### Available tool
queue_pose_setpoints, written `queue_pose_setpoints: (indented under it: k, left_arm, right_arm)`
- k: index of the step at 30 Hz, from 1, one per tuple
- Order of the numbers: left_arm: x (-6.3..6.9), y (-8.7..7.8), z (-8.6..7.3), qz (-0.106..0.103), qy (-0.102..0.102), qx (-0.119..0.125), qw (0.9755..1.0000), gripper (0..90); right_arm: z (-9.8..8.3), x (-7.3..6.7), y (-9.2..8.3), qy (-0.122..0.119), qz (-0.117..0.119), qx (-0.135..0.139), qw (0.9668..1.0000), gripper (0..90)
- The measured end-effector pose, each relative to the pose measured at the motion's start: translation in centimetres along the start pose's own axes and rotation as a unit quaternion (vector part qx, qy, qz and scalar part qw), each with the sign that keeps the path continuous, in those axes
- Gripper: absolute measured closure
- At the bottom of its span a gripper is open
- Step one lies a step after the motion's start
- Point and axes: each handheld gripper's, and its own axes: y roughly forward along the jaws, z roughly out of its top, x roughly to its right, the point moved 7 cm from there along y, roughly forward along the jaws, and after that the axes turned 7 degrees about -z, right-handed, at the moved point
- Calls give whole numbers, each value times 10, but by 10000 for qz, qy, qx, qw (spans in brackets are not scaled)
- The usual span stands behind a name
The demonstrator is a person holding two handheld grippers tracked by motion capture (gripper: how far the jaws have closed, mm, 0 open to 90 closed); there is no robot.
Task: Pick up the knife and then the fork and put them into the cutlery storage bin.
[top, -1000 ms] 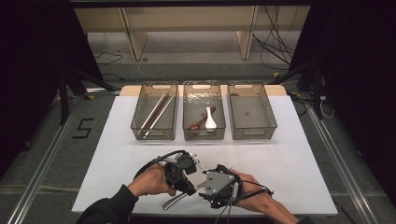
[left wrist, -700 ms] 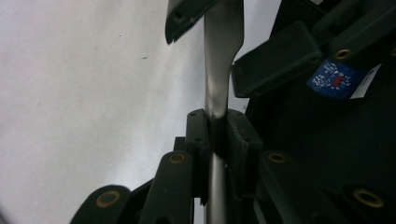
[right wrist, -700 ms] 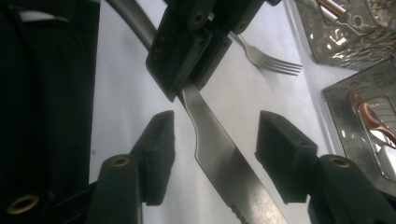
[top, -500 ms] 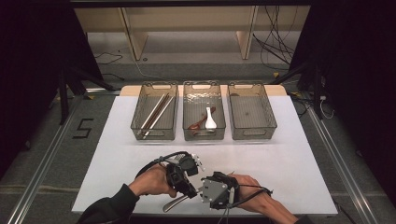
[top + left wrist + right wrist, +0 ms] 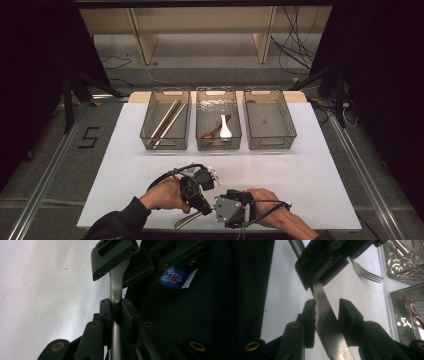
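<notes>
Fork [image 5: 322,302] handle sitting clamped in left gripper [image 5: 116,312]; right gripper [image 5: 324,315] jaws closing around it, one pad touching, at desk [image 5: 310,175] 6 o'clock.

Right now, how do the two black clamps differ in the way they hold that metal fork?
The left gripper is shut tight on the fork, pads pressing both sides; the right gripper has just been closing, with a gap beside one pad. The left gripper grips the narrow neck nearer the tines; the right gripper straddles the broad handle end. Both have the same fork between their jaws.
</notes>
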Motion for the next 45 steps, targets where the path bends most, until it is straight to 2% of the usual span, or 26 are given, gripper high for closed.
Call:
queue_pose_setpoints:
  k: [3,6,8,10,12,13,15,17,18,22,23,24,30,34,35,36,40,42,43,44,45]
  left_arm:
    - [0,1,0,-53,16,-44,10000,796]
    - [0,3,0,-66,18,-50,10000,794]
    - [1,5,0,-155,-19,-61,9999,791]
    - [-1,7,-1,-199,-9,-80,9998,788]
    - [-2,7,-1,-175,11,-57,9998,790]
    - [-1,7,-1,-235,-24,-82,9997,795]
    - [-1,7,0,-252,-24,-33,9997,793]
    - [0,6,0,-300,-47,-4,9995,788]
    - [0,4,-1,-280,-25,0,9996,784]
    - [-5,-8,-3,-131,-117,220,9996,708]
    - [-7,-12,-3,-80,-159,328,9993,661]
    - [-9,-17,-4,-74,-183,380,9991,645]
    - [-17,-36,-14,99,-299,670,9973,537]
    - [-23,-50,-21,258,-412,1013,9937,432]
    - [-25,-54,-22,353,-432,1139,9919,404]
    - [-26,-58,-23,413,-453,1272,9900,365]
    - [-33,-72,-28,643,-536,1704,9818,315]
    - [-36,-76,-32,739,-555,1814,9791,313]
    - [-38,-77,-33,801,-601,1929,9761,304]
    - [-40,-78,-36,864,-622,1989,9742,291]
    - [-41,-79,-39,887,-648,2035,9729,279]
  right_arm:
    - [0,-2,0,-83,15,3,10000,695]
    - [0,-4,0,-271,39,33,9996,711]
    - [0,-5,-1,-359,40,72,9993,730]
    - [0,-8,-3,-355,147,76,9992,780]
    - [-1,-12,-1,-538,281,20,9982,886]
    - [-1,-14,1,-529,239,-4,9983,889]
    - [-1,-13,-1,-530,333,-22,9980,890]
    - [-1,-13,-2,-605,300,19,9977,891]
    - [-1,-13,-3,-531,276,31,9982,891]
    - [-4,-9,-5,-558,230,2,9982,891]
    - [-5,-9,-5,-537,222,-4,9983,891]
    - [-7,-8,-5,-599,215,-17,9980,891]
    - [-13,-3,-8,-497,161,-103,9986,891]
    - [-18,3,-10,-364,73,-166,9992,891]
    - [-20,3,-11,-222,87,-237,9994,890]
    - [-22,6,-11,-197,48,-237,9995,891]
    - [-32,17,-12,-77,-77,-311,9995,890]
    - [-40,24,-13,111,-145,-401,9990,890]
    - [-43,28,-14,195,-202,-416,9987,890]
    - [-48,33,-15,255,-229,-465,9983,890]
    - [-51,38,-16,452,-288,-495,9973,890]
